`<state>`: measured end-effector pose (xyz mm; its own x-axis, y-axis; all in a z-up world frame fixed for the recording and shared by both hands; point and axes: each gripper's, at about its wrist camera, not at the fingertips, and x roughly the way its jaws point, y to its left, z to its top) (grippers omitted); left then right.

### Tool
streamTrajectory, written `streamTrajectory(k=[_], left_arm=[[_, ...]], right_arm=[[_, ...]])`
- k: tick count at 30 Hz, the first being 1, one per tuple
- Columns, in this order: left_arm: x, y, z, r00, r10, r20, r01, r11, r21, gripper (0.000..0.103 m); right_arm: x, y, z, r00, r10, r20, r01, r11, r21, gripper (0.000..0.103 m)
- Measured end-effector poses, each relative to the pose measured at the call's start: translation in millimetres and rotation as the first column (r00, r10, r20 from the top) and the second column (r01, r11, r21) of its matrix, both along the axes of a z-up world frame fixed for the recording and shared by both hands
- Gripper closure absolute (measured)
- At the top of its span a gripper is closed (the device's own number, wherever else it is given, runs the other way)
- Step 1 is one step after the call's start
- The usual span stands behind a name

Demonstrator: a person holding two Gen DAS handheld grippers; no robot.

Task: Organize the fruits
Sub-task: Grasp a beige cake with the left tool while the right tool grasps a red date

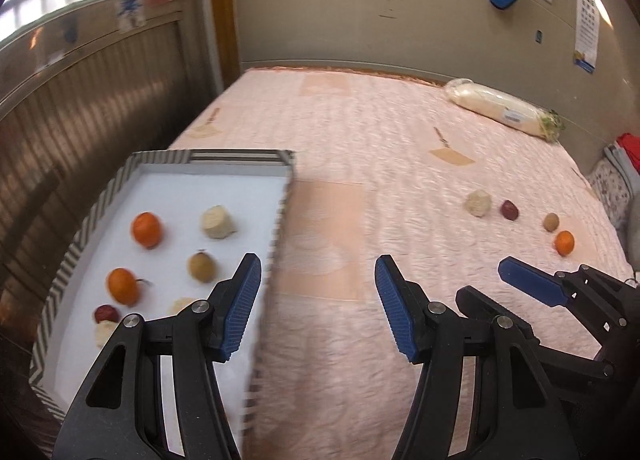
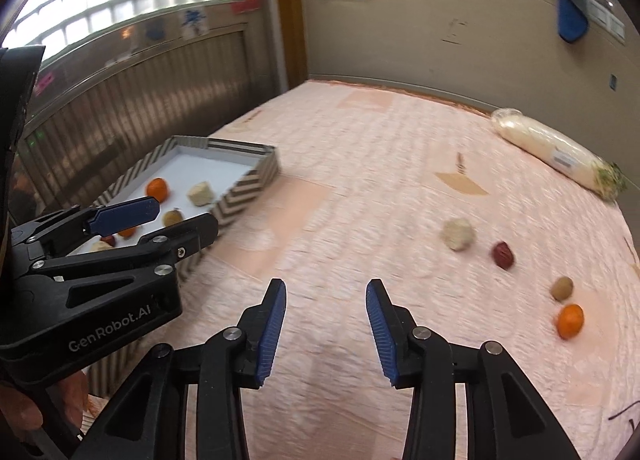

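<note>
A pink quilted bed fills a room with grey walls and a glass-block window. The chevron-rimmed tray with its white floor sits on the bed's window-side corner and is the landmark here. Inside it I count seven pieces: two oranges, two pale chunks, a brownish round fruit, a red jujube and one more pale piece, half hidden behind the left claw. Well away from the tray, across the bed, lie four loose pieces: a pale knobbly chunk, a red jujube, a small brown fruit and an orange. A wrapped white radish lies farther off, near the wall.

Both claws hang empty just beside the tray. The left claw is released; the right claw has nothing between its pads, and its jaws seem released too.

The step in hand looks like reaching for the next loose piece. That calls for carrying a claw across to the group of four, straddling one and clenching gently.
</note>
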<state>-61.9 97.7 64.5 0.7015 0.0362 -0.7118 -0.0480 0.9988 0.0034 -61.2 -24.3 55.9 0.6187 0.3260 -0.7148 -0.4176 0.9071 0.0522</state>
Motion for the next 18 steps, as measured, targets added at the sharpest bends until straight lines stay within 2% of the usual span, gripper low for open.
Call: streamTrajectory(k=[5,10,18], left_arm=[[12.4,-23.4,-3.9,0.998,-0.058,-0.030,0.057,0.998,-0.029,0.043],[24.1,-46.5,-7.5,0.994,-0.101,-0.044,0.100,0.995,-0.023,0.043],[53.9,-87.5,-17.5,0.979,-0.185,-0.085,0.181,0.982,-0.062,0.043]], right_arm=[[5.4,-29.8,-3.8,0.998,-0.056,-0.013,0.056,0.998,0.000,0.063],[10.2,-64.7,-9.0,0.992,-0.126,-0.032,0.126,0.992,0.003,0.062],[15.9,-127.6,-16.0,0.968,-0.247,-0.051,0.247,0.969,-0.003,0.062]])
